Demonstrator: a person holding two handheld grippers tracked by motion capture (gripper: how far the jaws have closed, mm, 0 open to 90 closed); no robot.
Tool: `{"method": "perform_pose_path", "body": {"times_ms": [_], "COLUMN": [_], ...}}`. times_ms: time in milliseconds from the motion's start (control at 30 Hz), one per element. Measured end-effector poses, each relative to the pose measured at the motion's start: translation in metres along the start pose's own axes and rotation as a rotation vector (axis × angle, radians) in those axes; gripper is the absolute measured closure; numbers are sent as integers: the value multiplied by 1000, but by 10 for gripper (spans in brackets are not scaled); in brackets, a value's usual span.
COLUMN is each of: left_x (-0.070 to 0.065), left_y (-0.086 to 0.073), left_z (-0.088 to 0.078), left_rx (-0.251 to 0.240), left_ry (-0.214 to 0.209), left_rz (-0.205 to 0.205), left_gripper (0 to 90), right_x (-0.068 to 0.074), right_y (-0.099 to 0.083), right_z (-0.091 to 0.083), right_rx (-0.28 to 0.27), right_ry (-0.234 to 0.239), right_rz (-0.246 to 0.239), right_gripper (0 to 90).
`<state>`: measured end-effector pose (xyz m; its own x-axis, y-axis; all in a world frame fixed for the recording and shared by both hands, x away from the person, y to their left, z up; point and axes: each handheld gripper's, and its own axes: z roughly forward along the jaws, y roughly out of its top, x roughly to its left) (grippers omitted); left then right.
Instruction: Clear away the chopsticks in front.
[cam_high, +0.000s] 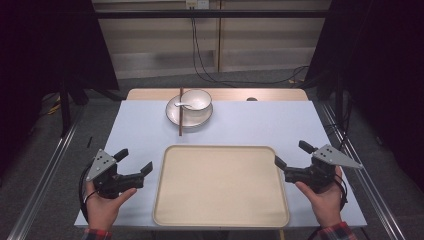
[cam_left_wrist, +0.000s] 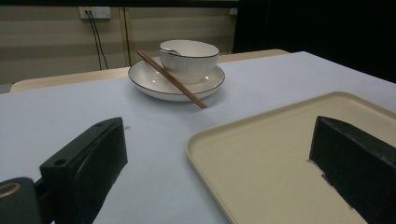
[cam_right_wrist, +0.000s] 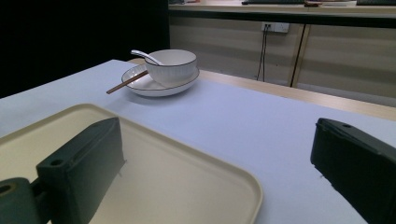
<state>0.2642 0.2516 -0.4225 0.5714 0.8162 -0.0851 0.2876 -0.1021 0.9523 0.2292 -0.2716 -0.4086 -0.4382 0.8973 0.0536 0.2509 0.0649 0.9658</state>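
Setting: a dim room with black curtains at both sides, pale wall panels and hanging cables behind; a bench (cam_high: 240, 127) covered in a pale blue-grey sheet is seen from above.

Tray: a cream, rounded-corner tray (cam_high: 221, 186) is laid flat on the near half of the bench, with nothing on it.

Place setting: a white bowl (cam_high: 196, 99) is stood on a white plate (cam_high: 175, 116) at the far edge of the bench; a white spoon (cam_high: 184, 105) is rested in the bowl, and brown chopsticks (cam_high: 180, 119) are laid across the plate's left part, with their near tips on the bench.

Left gripper: the left gripper (cam_high: 136, 162) is held just beside the tray's left edge; its fingers (cam_left_wrist: 88, 163) are spread wide and nothing is gripped between them.

Right gripper: the right gripper (cam_high: 292, 154) is held at the tray's right edge; its fingers (cam_right_wrist: 84, 163) are likewise spread wide and bare.

Progress: nothing is judged to have been done yet; the dishes are untouched and the tray is bare, so the whole job, probably moving the setting onto the tray, is left.

Thing relative to fingers: the bowl and plate are well apart from both pairs of fingers, beyond the tray's far edge; in each gripper view they are seen far ahead, between the two jaws.
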Motion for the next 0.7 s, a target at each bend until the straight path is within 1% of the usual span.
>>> {"method": "perform_pose_path", "body": {"times_ms": [33,100,133,167,200,267,333,367,400,433,500,533,567,600,633,667,700], "left_x": [0,0,0,0,0,-2,-3,-5,-6,-7,-8,-8,-8,-9,-9,-8,-7], "left_y": [0,-1,0,0,0,0,-1,-1,0,2,3,6,6,7,7,8,9], "left_z": [0,2,2,3,3,6,9,11,14,16,18,25,25,31,31,37,41], "left_rx": [0,-7,-8,-7,-2,5,11,19,20,18,15,14,14,22,22,18,22], "left_ry": [0,2,2,-1,7,10,7,14,19,27,33,26,26,39,39,40,45], "left_rz": [0,-12,-10,-11,-6,-9,-11,-8,-14,-17,-20,-23,-23,-28,-28,-27,-29], "left_gripper": [40,41,43,43,43,43,43,43,43,43,43,43,43,45,45,45,48], "right_x": [0,0,1,2,2,4,6,7,8,7,8,9,10,10,10,10,11], "right_y": [0,-2,-5,-6,-8,-9,-10,-10,-10,-10,-11,-11,-12,-12,-12,-12,-11], "right_z": [0,4,6,7,8,8,9,8,7,6,6,7,6,6,6,6,6], "right_rx": [0,5,21,26,37,41,45,45,33,32,31,35,39,35,35,37,27], "right_ry": [0,0,-7,1,9,11,20,34,31,35,43,54,52,48,48,57,59], "right_rz": [0,-18,-32,-27,-31,-34,-48,-50,-51,-53,-44,-49,-61,-64,-64,-67,-64], "right_gripper": [20,11,15,15,15,16,17,18,19,19,16,19,20,20,20,20,20]}}
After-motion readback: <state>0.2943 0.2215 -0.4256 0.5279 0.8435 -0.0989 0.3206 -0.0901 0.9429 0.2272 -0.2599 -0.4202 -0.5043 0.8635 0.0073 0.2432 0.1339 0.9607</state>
